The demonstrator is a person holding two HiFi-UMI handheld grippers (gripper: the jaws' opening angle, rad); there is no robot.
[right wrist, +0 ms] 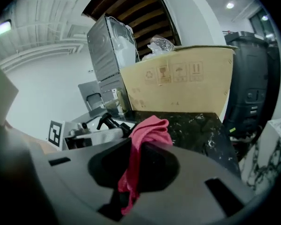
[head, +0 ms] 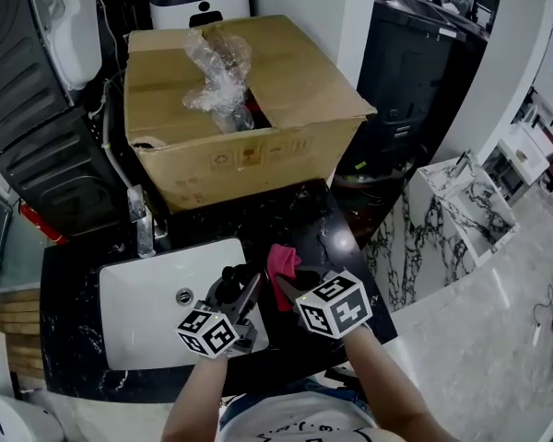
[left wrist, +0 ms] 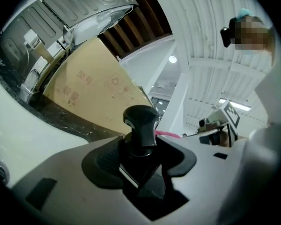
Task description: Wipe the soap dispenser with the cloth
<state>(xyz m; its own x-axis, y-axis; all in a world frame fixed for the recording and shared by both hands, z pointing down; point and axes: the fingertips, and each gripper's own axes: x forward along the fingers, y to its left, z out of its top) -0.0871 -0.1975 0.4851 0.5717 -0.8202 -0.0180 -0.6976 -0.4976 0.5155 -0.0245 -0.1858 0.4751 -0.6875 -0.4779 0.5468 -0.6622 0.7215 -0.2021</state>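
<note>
**Dispenser in one claw, pink cloth in the other**

Left gripper (head: 232, 295) is clamped on the black soap dispenser (head: 227, 282), which sits right at the right-hand rim of the white sink (head: 138, 302). In the left gripper view the bottle's neck is squeezed between the jaws and the pump head (left wrist: 141, 118) pokes up past them.

Right gripper (head: 284, 284) is clenched on the pink cloth (head: 282, 262). In the right gripper view the cloth (right wrist: 150, 130) is pinched in the gap, with the bunched end flopping over the tips and a tail hanging down inside.

From the head view the cloth is just beside the dispenser on its right, over the black marble counter (head: 304, 212). I can't tell if they're touching.

Big cardboard box (head: 286, 81) at the back of the counter, with crumpled clear plastic (head: 219, 67) on top
</note>
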